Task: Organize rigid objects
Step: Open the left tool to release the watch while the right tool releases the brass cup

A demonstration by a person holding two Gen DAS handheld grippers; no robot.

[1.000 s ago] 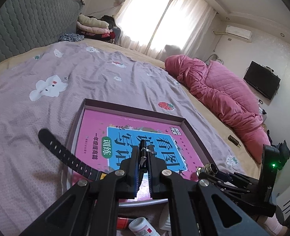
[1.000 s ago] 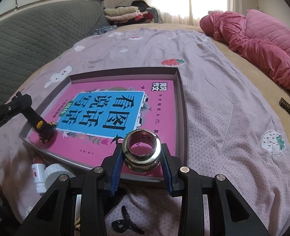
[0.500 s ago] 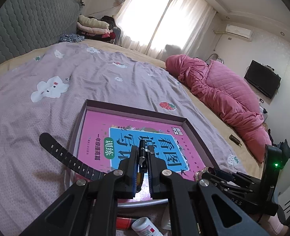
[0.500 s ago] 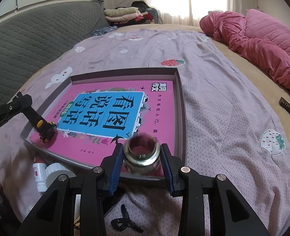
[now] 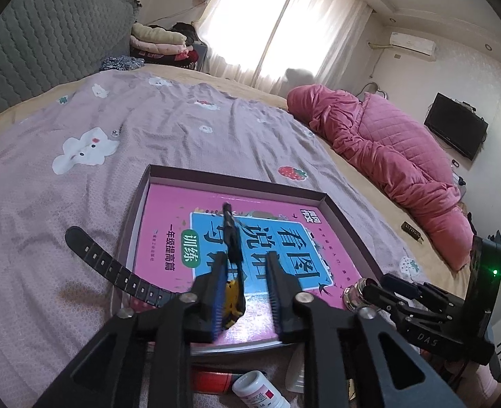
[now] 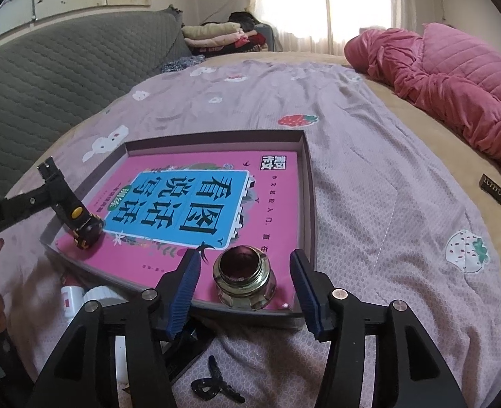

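My right gripper point(image 6: 245, 287) is spread wide around the metal fitting point(image 6: 244, 280); my left gripper point(image 5: 245, 292), also parted, has the watch point(image 5: 233, 272) at nine o'clock.

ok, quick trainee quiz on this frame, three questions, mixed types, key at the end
1. True or false: the right gripper is shut on the metal fitting.
2. Where does the fitting stand?
A. on the bedsheet
B. on the pink book inside the tray
C. on the pink quilt
3. Fill in: between the open fingers of the left gripper lies a black-strapped, yellow-trimmed ____.

Key: 1 false, its fingers stand apart on either side of the fitting; 2 B; 3 watch.
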